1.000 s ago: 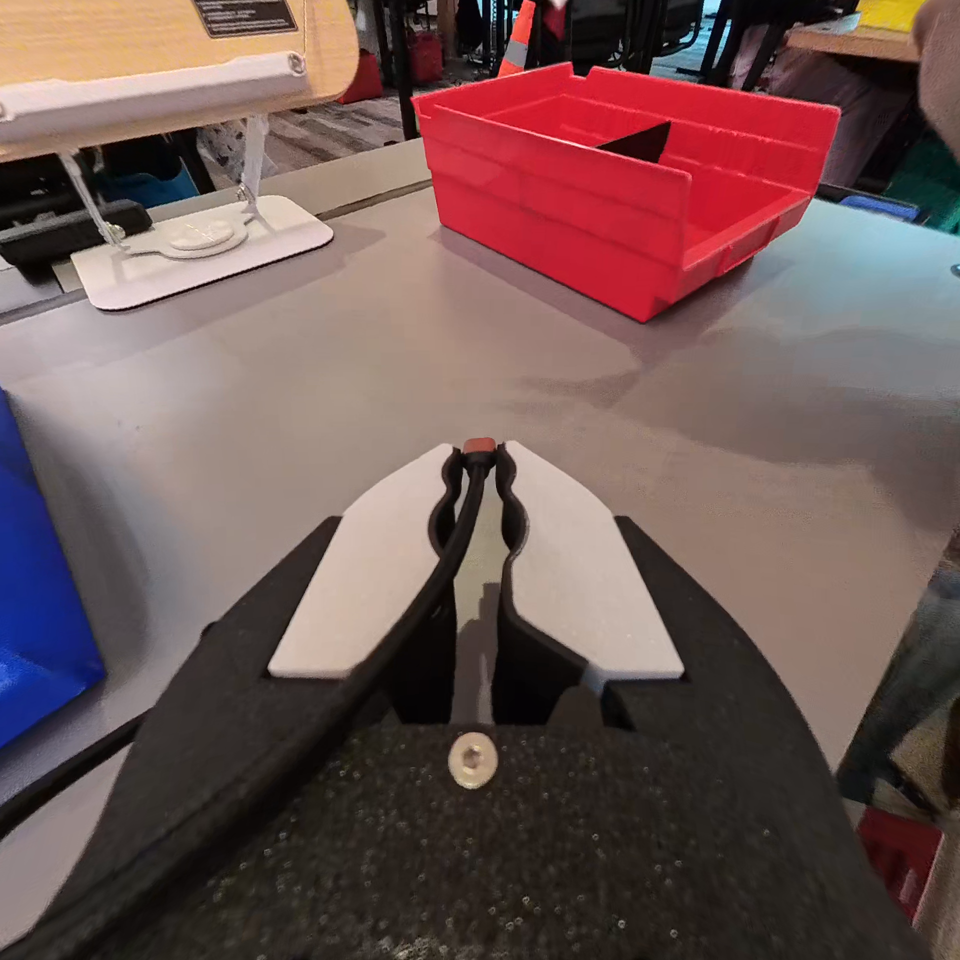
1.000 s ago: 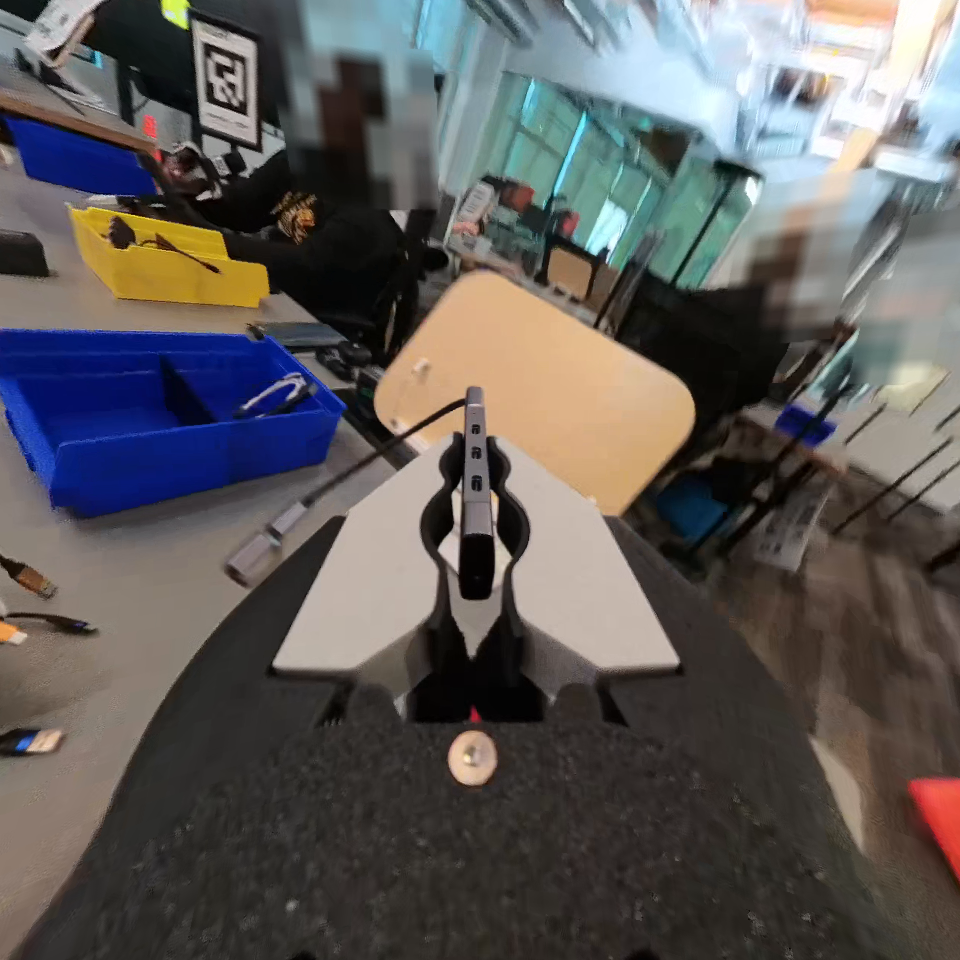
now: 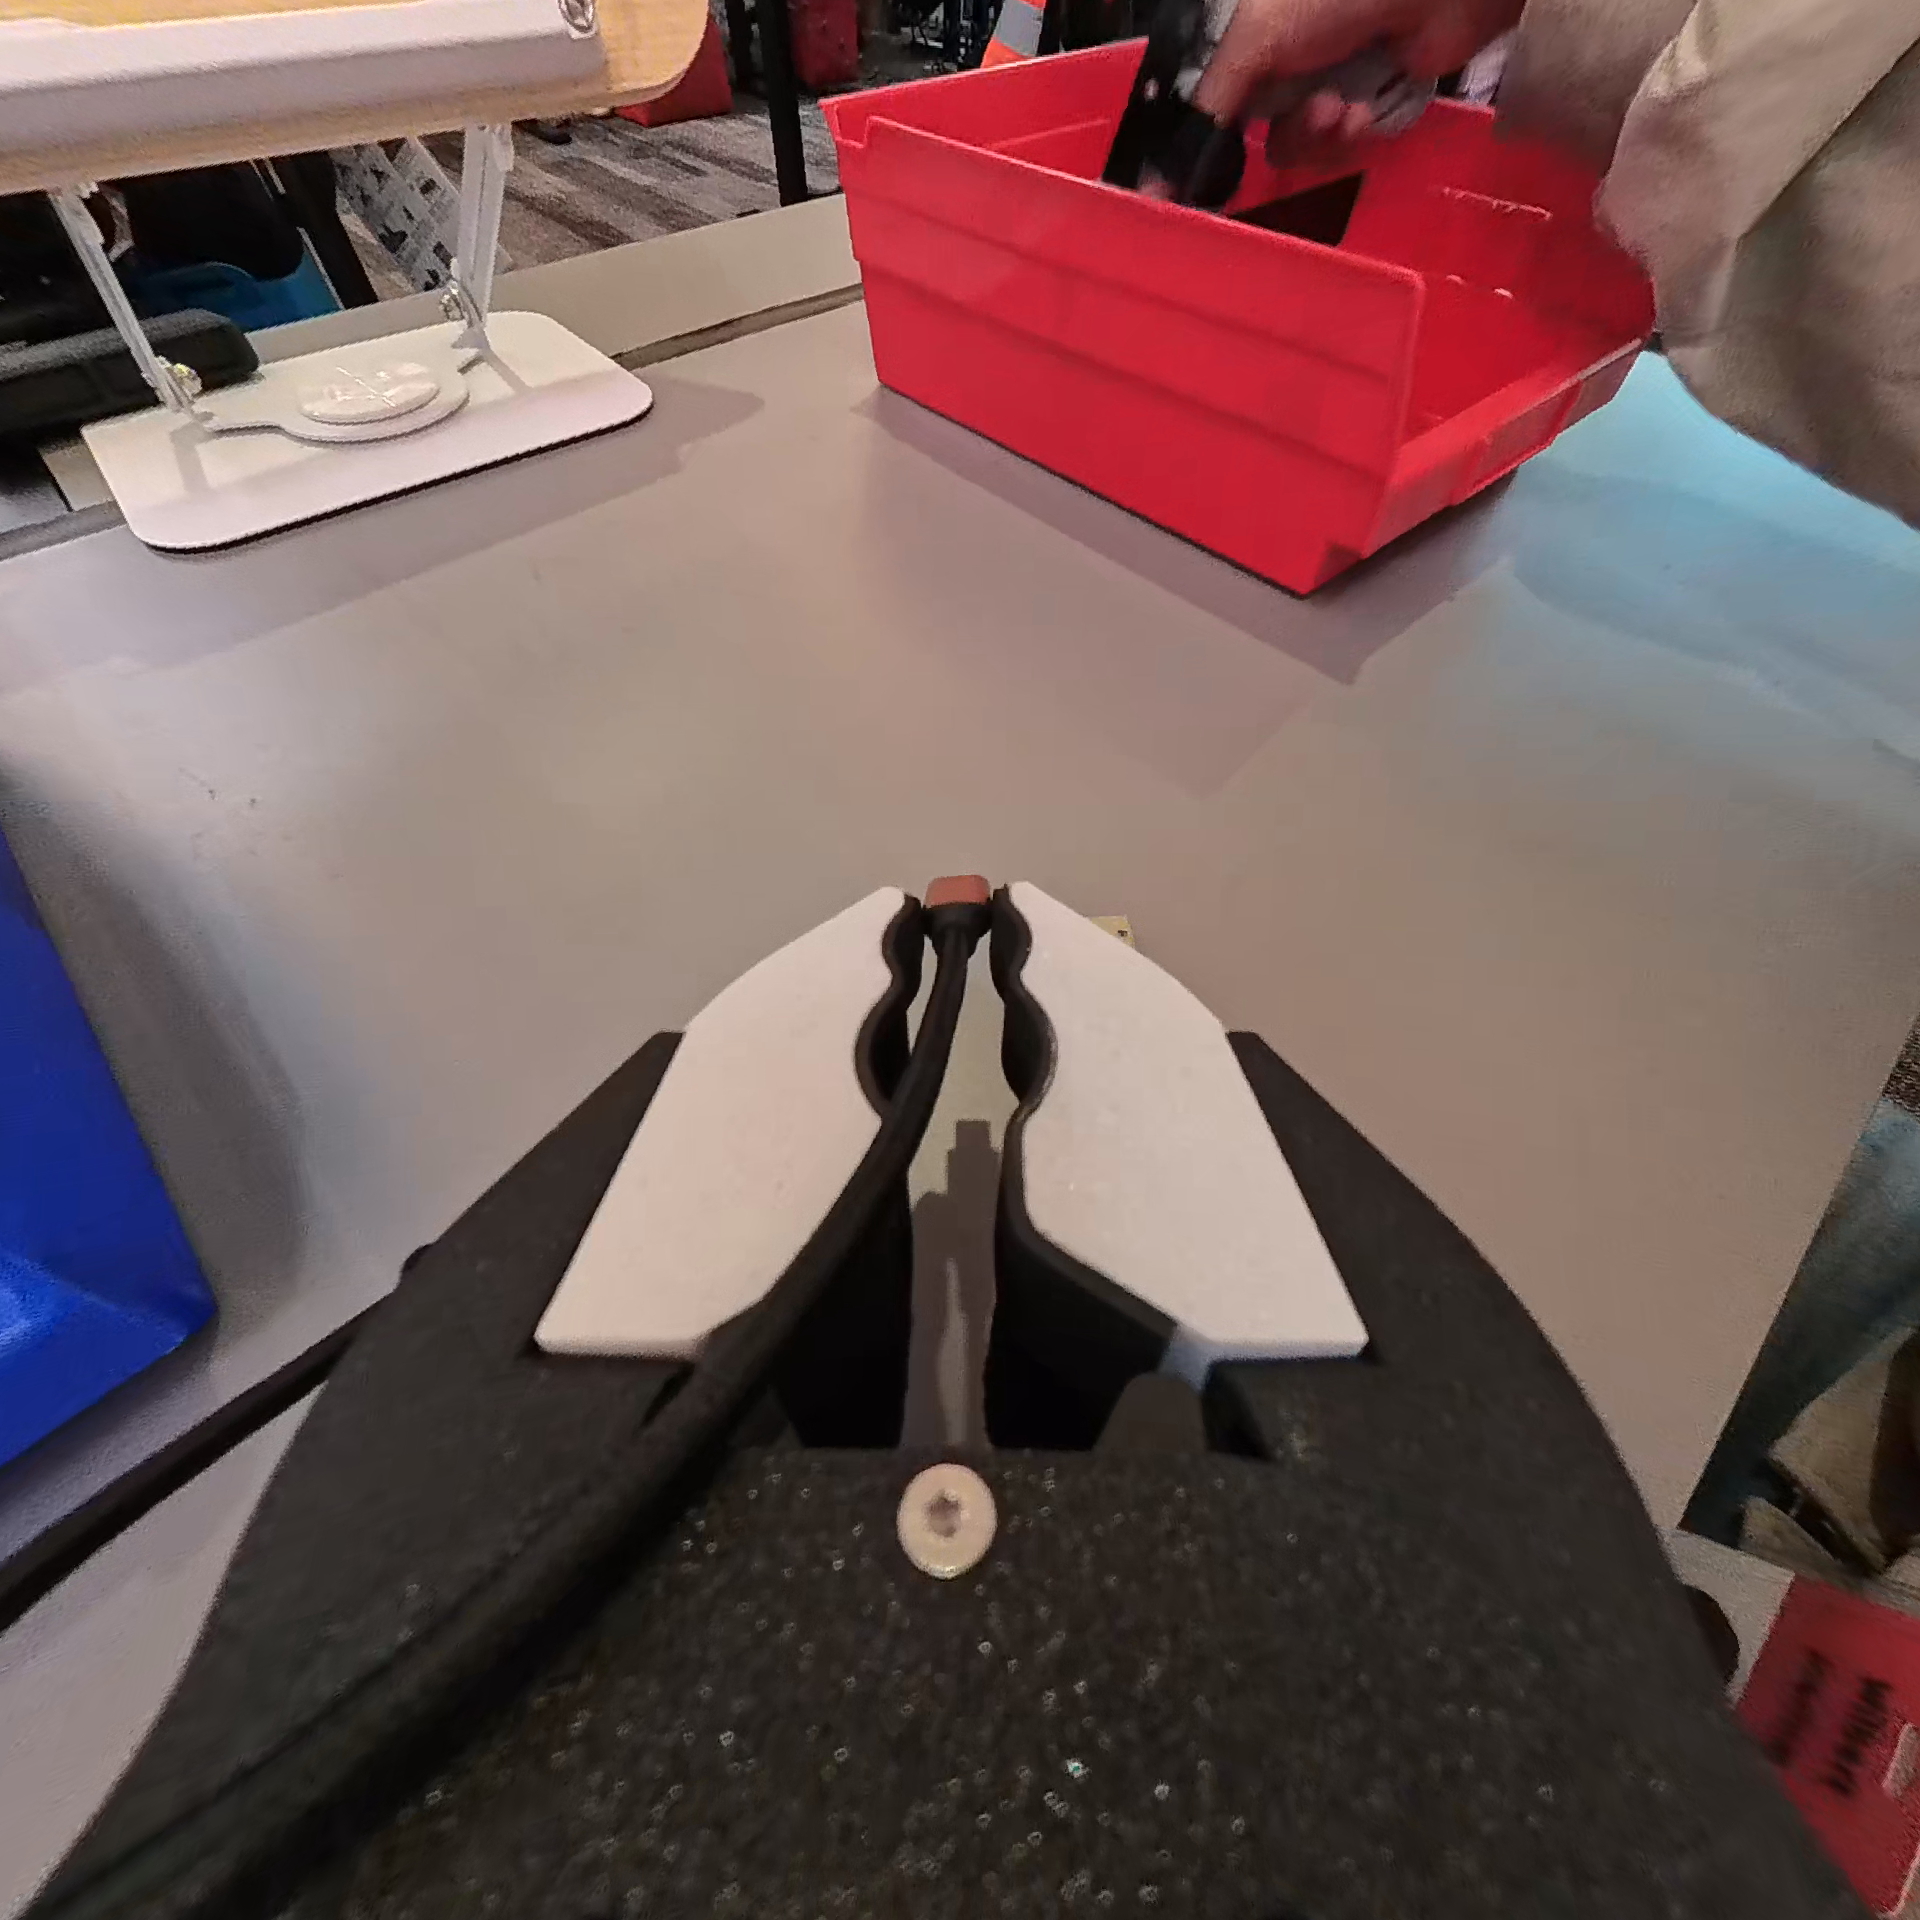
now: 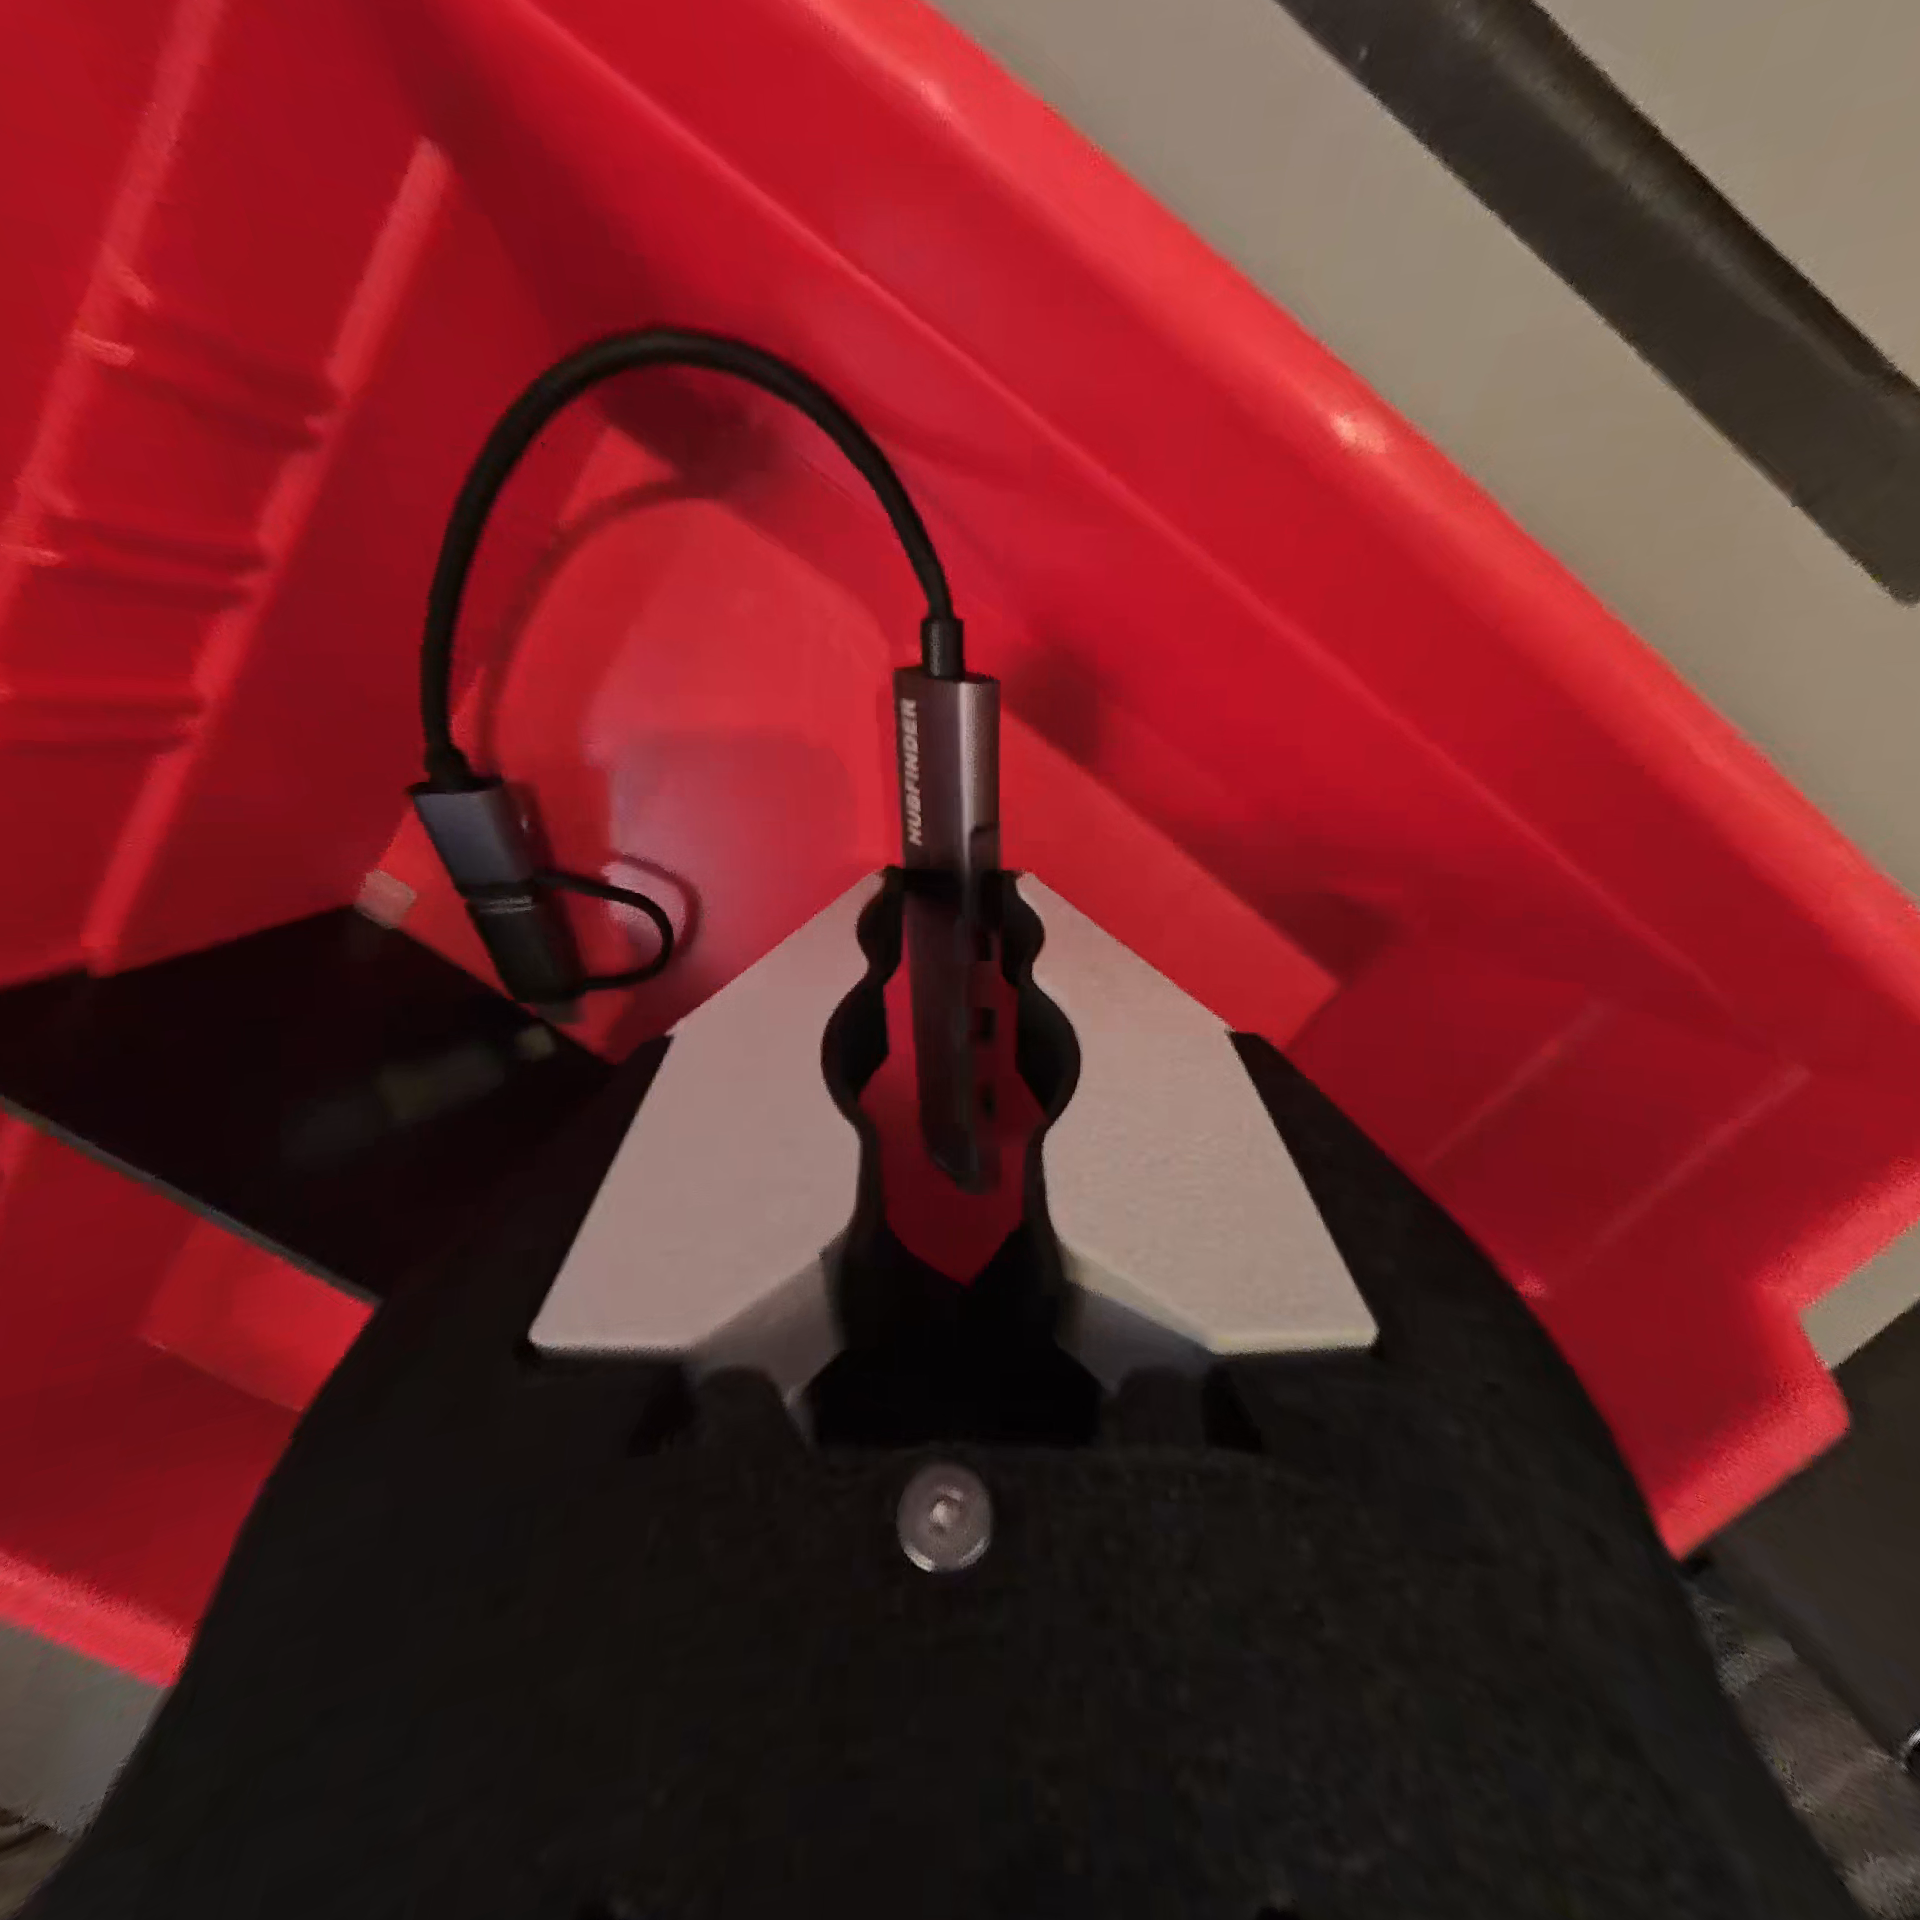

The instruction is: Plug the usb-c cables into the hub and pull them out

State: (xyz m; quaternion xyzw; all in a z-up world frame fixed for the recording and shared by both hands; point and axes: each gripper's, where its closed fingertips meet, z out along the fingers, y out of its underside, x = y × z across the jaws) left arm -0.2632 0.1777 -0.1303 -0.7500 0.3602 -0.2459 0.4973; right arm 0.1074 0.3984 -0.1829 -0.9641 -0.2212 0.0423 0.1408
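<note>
My left gripper (image 3: 957, 914) is shut on a black usb-c cable (image 3: 914, 1081). The cable's red-tipped plug (image 3: 957, 891) sticks out between the fingertips, just above the grey table (image 3: 727, 748). My right gripper (image 4: 954, 894) is shut on the slim grey hub (image 4: 948, 821) and holds it inside the red bin (image 4: 1299, 582). The hub's short black lead (image 4: 665, 358) loops over to its grey plug (image 4: 473, 831), which hangs down into the bin. In the left wrist view the right gripper (image 3: 1169, 135) shows far off, held by a hand over the red bin (image 3: 1143, 343).
A black divider (image 4: 260, 1049) crosses the red bin. A white stand base (image 3: 364, 426) sits at the table's far left under a wooden board (image 3: 644, 42). A blue bin (image 3: 73, 1195) is at the left edge. A person's sleeve (image 3: 1766, 208) is at the right. Spacing between my two grippers at the tips: around 45 centimeters.
My right gripper has swung from facing the room down into the red bin, still holding the hub. The hand and right gripper now show over the bin in the left wrist view. The left gripper barely moved.
</note>
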